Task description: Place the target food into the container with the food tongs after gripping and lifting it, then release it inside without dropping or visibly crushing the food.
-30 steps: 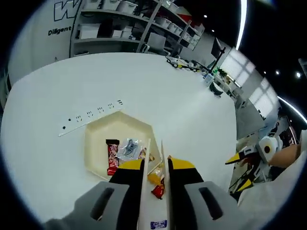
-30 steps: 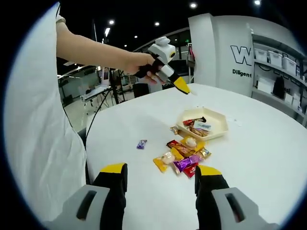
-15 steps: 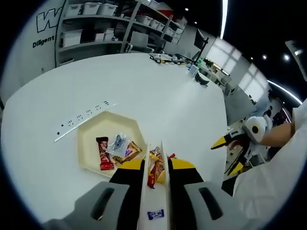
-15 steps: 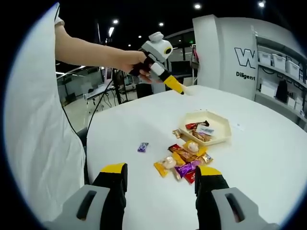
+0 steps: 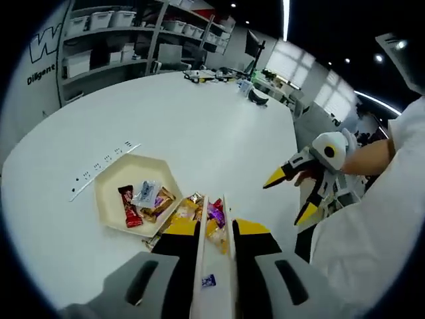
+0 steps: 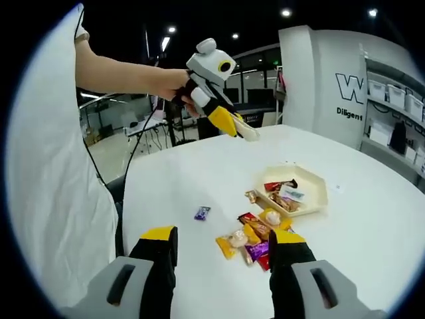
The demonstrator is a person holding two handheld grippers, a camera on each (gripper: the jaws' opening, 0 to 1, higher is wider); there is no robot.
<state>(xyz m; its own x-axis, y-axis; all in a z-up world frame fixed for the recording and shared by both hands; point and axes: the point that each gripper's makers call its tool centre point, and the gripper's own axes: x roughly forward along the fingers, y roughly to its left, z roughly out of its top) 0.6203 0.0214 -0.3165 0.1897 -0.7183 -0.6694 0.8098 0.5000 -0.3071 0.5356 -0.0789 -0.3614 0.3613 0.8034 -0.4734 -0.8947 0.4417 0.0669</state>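
White round table [image 5: 199, 126] in a lab, shelving with bins behind it. We see the job as partly done.

Done, judging by the layout: tray [image 5: 106, 189] holds a few wrapped snacks, a red bar [image 5: 127, 206], a clear packet [image 5: 146, 193] and a brown one beside it. In the right gripper view the same tray [image 6: 317, 193] sits at 2 o'clock of the pile.

Left: a loose pile of candies [image 6: 255, 232] on the table just outside the tray, plus one purple candy [image 6: 202, 212] lying apart, at 9 o'clock of the pile. In the left gripper view the pile [image 5: 199, 212] shows just past our jaw tips and the purple one [image 5: 208, 280] between the tong blades, low down.

Left gripper [image 5: 214, 229]: clamped on the white tongs [image 5: 214, 266], blades nearly together. We see no food between the tong tips; the tips overlap the pile, so we cannot tell for sure. From the right gripper view the left gripper [image 6: 216, 113] is up in the air, well above the table, tongs [image 6: 247, 129] pointing down to 4 o'clock with nothing visibly in them.

Right gripper [image 6: 222, 266]: jaws wide apart, holding nothing, hovering off the table edge near the pile.

Our read: between picks. Next is another descent on the pile, then a light grip, lift, carry to the tray and release.
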